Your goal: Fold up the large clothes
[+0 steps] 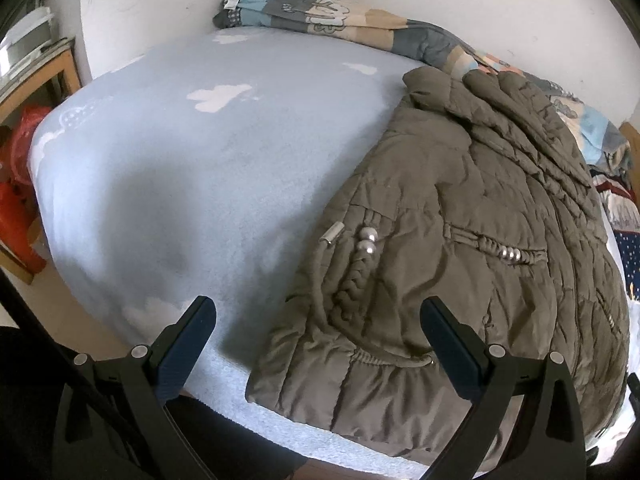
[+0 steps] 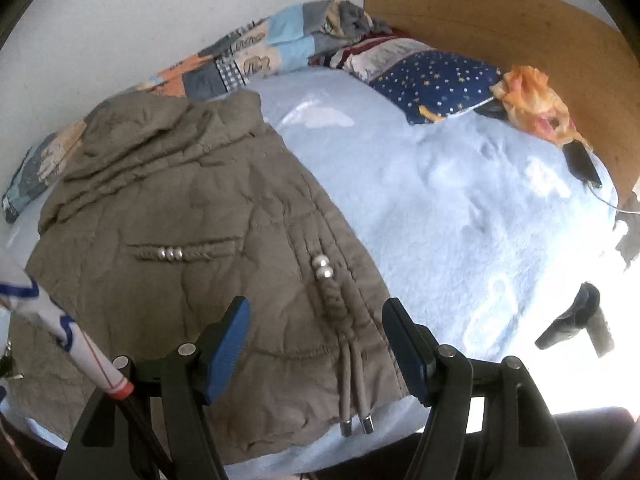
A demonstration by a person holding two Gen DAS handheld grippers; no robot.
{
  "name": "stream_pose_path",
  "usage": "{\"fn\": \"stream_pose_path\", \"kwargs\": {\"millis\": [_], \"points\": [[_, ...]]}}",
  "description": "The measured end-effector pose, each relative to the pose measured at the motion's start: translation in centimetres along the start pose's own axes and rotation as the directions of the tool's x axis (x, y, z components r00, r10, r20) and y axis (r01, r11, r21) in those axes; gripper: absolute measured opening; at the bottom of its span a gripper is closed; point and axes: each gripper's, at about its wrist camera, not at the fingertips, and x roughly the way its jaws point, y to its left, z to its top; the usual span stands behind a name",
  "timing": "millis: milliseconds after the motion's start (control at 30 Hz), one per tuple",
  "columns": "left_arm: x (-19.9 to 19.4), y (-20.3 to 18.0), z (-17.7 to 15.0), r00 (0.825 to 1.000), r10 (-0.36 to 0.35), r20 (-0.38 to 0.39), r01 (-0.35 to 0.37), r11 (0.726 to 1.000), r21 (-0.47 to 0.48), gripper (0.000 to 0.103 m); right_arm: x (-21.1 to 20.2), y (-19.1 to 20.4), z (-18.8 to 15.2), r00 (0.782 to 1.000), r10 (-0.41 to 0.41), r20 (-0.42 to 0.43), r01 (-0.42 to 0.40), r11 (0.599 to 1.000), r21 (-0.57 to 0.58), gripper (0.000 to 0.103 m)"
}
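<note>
While both tools hover over the near edge of the bed [image 1: 168,184], one olive padded coat [image 1: 460,248] lies flat on the pale blue cloud blanket, hem toward us. Left gripper [image 1: 316,320]: jaws wide apart, holding nothing, straddling the coat's left hem corner. Right gripper [image 2: 316,322]: jaws apart too, empty, over two drawcords [image 2: 354,384] with metal tips. One patchwork quilt [image 2: 256,56], one starry pillow [image 2: 432,80]. Bare blanket spreads wide on both sides.
</note>
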Motion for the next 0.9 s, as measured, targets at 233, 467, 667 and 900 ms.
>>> {"fn": "stream_pose_path", "kwargs": {"millis": [233, 467, 667, 900], "points": [[0.7, 0.6, 0.0, 1.000, 0.000, -0.028, -0.001, 0.999, -0.034, 0.102, 0.7, -1.7, 0.3, 1.000, 0.007, -0.022, -0.005, 0.997, 0.071, 0.073], [0.7, 0.5, -0.2, 1.000, -0.004, -0.028, 0.003, 1.000, -0.024, 0.102, 0.7, -2.3, 0.2, 1.000, 0.000, -0.015, 0.001, 0.997, 0.079, 0.073], [0.6, -0.2, -0.2, 1.000, -0.002, -0.023, 0.002, 1.000, 0.000, 0.102, 0.6, -2.1, 0.0, 1.000, -0.009, -0.014, 0.009, 0.998, 0.062, 0.073], [0.8, 0.0, -0.3, 1.000, 0.001, -0.030, -0.001, 1.000, -0.007, 0.102, 0.7, -2.0, 0.0, 1.000, -0.006, -0.016, 0.007, 0.998, 0.064, 0.073]]}}
